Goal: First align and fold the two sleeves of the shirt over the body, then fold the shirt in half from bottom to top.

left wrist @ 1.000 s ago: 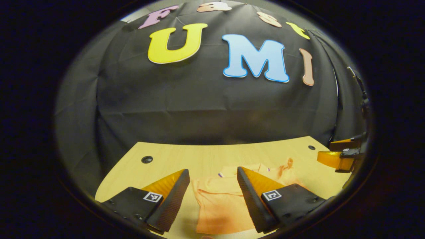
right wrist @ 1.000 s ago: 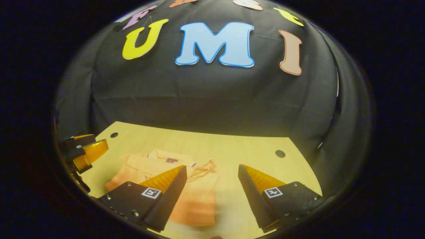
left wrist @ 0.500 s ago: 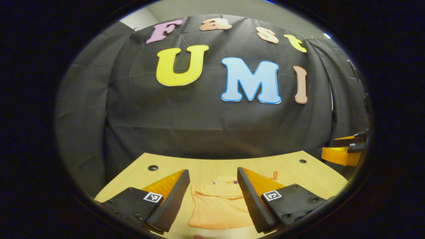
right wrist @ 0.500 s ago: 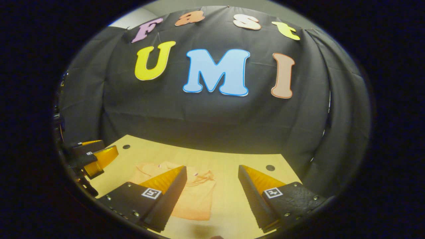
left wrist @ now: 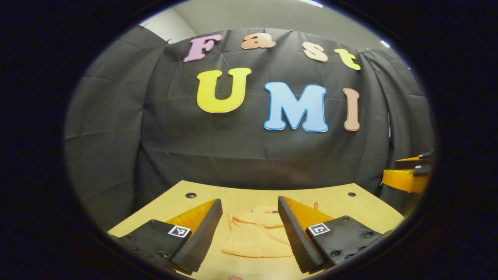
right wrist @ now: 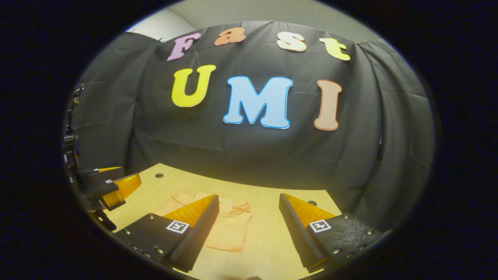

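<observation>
Nearest in the left gripper view, the left gripper [left wrist: 249,233] has its jaws apart and holds nothing; the right gripper [right wrist: 249,233] in its own view is the same, open and empty. Beyond them the orange shirt [left wrist: 256,237] lies flat on the wooden worktop [left wrist: 350,206], near the middle, and it already looks like a compact folded packet. The cloth seems light, soft and limp, so it would sag; I would pinch it at the near hem corners.
</observation>
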`<state>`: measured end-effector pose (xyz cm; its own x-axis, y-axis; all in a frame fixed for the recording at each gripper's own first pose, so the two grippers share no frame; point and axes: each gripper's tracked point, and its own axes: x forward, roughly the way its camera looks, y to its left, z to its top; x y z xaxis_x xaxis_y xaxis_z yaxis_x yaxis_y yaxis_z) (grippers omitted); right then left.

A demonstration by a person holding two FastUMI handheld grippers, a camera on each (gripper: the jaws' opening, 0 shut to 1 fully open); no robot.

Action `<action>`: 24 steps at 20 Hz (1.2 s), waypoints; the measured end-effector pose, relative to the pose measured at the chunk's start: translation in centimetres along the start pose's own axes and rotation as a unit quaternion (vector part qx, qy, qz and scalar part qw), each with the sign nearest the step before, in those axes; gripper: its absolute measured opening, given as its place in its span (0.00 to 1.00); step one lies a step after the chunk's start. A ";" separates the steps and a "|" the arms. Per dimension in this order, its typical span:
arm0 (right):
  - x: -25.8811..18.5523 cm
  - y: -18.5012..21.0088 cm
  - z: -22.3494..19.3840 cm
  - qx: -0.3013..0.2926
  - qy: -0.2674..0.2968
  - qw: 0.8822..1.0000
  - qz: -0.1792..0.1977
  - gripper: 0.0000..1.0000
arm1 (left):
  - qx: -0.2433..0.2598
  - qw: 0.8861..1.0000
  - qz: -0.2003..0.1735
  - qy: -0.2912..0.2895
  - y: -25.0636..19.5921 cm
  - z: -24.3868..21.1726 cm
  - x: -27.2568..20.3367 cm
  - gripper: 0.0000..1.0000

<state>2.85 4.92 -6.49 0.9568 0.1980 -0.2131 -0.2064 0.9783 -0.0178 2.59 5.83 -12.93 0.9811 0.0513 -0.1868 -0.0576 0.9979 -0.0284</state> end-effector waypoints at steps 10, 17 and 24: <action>-0.9 -0.1 1.3 0.016 -0.022 0.999 -0.020 0.96 | 0.007 1.000 -0.016 -0.021 0.1 2.1 -0.4 0.94; -0.9 0.2 0.8 0.020 -0.012 0.999 -0.035 0.96 | 0.010 0.999 -0.039 -0.026 -0.7 2.2 0.5 0.94; -1.5 1.0 1.0 0.019 -0.013 0.999 -0.046 0.96 | 0.020 0.998 -0.052 -0.031 -0.8 2.3 0.6 0.94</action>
<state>1.45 5.66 -5.22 0.9763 0.1086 -0.1875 -0.1102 0.9939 0.0016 3.67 5.18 -10.73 0.9909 -0.0520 -0.1245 0.0518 0.9986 -0.0048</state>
